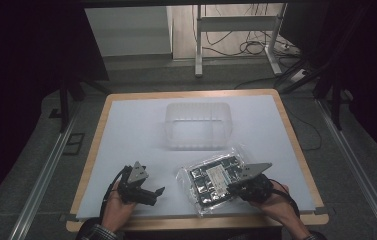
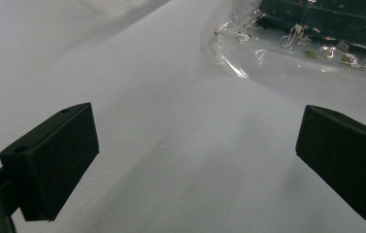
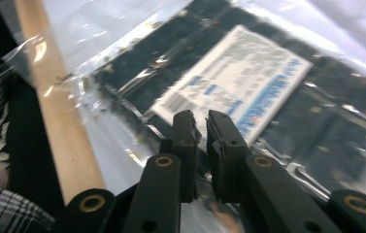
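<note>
The right tongs [image 3: 201,127] are seen with the jaws almost together, a narrow slit left between them; they are laid over the near edge of the clear bag [image 3: 122,53], and whether a fold of film is pinched in that slit cannot be told. In the high view the right tongs [image 1: 232,187] are carried low by the right hand [image 1: 276,202], which is brought in from the bottom right with the tongs pointed left over the bag [image 1: 216,180].

The left tongs [image 2: 195,160] are held wide apart, with bare white surface seen between the jaws. They are gripped by the left hand [image 1: 117,207] near the front edge of the counter [image 1: 126,130] and pointed right toward the bag, well short of it.

Inside the bag a dark sectioned tray [image 3: 326,111] with a white printed label [image 3: 234,87] is enclosed. Its contents are blurred and cannot be made out. The bag lies at the front right of the counter.

Farther back, at mid-counter, a translucent plastic bin [image 1: 198,125] stands upright; nothing can be made out inside it.
</note>
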`<state>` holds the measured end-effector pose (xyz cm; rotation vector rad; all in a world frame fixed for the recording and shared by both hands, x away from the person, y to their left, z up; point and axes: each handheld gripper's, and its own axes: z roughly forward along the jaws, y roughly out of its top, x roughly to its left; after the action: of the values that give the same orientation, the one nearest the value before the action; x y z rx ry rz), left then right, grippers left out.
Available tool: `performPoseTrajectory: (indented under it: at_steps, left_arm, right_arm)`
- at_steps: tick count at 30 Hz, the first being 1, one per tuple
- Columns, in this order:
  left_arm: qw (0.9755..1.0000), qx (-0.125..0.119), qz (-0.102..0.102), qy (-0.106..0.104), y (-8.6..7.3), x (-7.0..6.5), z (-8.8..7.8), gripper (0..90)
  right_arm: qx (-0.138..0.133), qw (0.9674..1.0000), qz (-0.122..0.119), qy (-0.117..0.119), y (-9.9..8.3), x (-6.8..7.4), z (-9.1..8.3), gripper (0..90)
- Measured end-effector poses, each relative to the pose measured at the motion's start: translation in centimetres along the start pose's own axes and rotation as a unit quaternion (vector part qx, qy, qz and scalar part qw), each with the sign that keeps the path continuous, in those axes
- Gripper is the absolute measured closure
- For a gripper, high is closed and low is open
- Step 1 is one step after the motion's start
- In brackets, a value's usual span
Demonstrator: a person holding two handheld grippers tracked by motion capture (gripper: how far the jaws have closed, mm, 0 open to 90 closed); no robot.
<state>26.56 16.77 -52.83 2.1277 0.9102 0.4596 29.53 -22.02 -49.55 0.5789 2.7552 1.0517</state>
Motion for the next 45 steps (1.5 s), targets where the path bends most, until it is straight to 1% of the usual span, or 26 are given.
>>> performPoseTrajectory:
  at_steps: [4,5,7,9,11,12,13,19,23,25,26,27,28,29,31,34,36,38,40,45]
  left_arm:
    - [1.0000,0.001,-0.002,-0.001,0.0,0.0,0.0,1.3]
    - [1.0000,0.001,-0.003,-0.001,0.0,0.0,0.0,1.3]
    - [1.0000,0.002,-0.002,0.000,0.0,0.0,0.0,1.3]
    - [1.0000,0.004,-0.003,0.000,0.0,0.0,0.1,1.4]
    - [1.0000,0.005,-0.002,0.001,0.0,0.0,0.1,1.4]
    - [1.0000,0.005,-0.002,0.001,0.0,0.0,0.1,1.4]
    - [1.0000,0.005,-0.002,0.001,0.0,0.0,0.1,1.4]
    - [1.0000,0.006,-0.003,0.001,0.0,0.0,0.1,1.5]
    - [1.0000,0.006,-0.003,0.002,-0.1,0.0,0.1,1.5]
    - [1.0000,0.007,-0.003,0.002,-0.1,0.0,0.1,1.5]
    - [1.0000,0.007,-0.003,0.002,-0.1,0.0,0.1,1.6]
    - [1.0000,0.007,-0.003,0.002,0.0,0.0,0.1,1.6]
    - [1.0000,0.008,-0.003,0.002,0.0,0.0,0.1,1.6]
    - [1.0000,0.009,-0.002,0.004,-0.1,0.0,0.1,1.6]
    - [0.9999,0.010,-0.001,0.005,-0.1,0.0,0.1,1.7]
    - [0.9999,0.010,-0.001,0.005,-0.1,0.0,0.1,1.7]
    - [0.9999,0.010,-0.001,0.005,-0.1,0.0,0.1,1.7]
    - [0.9999,0.011,-0.002,0.005,-0.1,0.0,0.2,1.7]
    - [0.9999,0.013,-0.001,0.005,-0.1,0.0,0.2,1.7]
    - [0.9999,0.015,0.001,0.007,-0.1,0.0,0.2,1.9]
  right_arm:
    - [-0.010,0.9997,0.012,-0.016,-0.1,-0.8,-0.7,76.6]
    - [-0.012,0.9995,0.017,-0.024,-0.2,-1.0,-1.0,75.4]
    - [-0.020,0.9991,0.022,-0.032,-0.2,-1.3,-1.3,72.1]
    - [-0.025,0.9983,0.027,-0.046,-0.3,-1.8,-1.8,69.4]
    - [-0.031,0.9967,0.039,-0.064,-0.5,-2.3,-2.3,66.3]
    - [-0.031,0.9967,0.039,-0.064,-0.5,-2.3,-2.3,66.3]
    - [-0.038,0.9952,0.047,-0.077,-0.8,-2.8,-2.8,63.6]
    - [-0.052,0.9893,0.070,-0.117,-1.6,-4.0,-3.8,56.6]
    - [-0.062,0.9830,0.092,-0.146,-2.2,-4.9,-4.6,51.5]
    - [-0.065,0.9808,0.102,-0.153,-2.6,-5.3,-4.8,50.3]
    - [-0.065,0.9808,0.102,-0.153,-2.6,-5.3,-4.8,50.3]
    - [-0.065,0.9780,0.110,-0.165,-3.0,-5.7,-5.0,49.6]
    - [-0.065,0.9780,0.110,-0.165,-3.0,-5.7,-5.0,49.6]
    - [-0.070,0.9760,0.123,-0.166,-3.4,-6.2,-5.2,48.3]
    - [-0.072,0.9741,0.133,-0.168,-3.8,-6.5,-5.2,46.4]
    - [-0.073,0.9734,0.142,-0.164,-4.2,-6.9,-5.1,43.4]
    - [-0.073,0.9735,0.145,-0.161,-4.3,-7.0,-5.0,43.1]
    - [-0.073,0.9742,0.153,-0.149,-4.4,-7.2,-4.7,42.3]
    - [-0.071,0.9751,0.156,-0.141,-4.5,-7.3,-4.4,42.5]
    - [-0.059,0.9777,0.167,-0.113,-4.6,-7.5,-3.5,46.3]
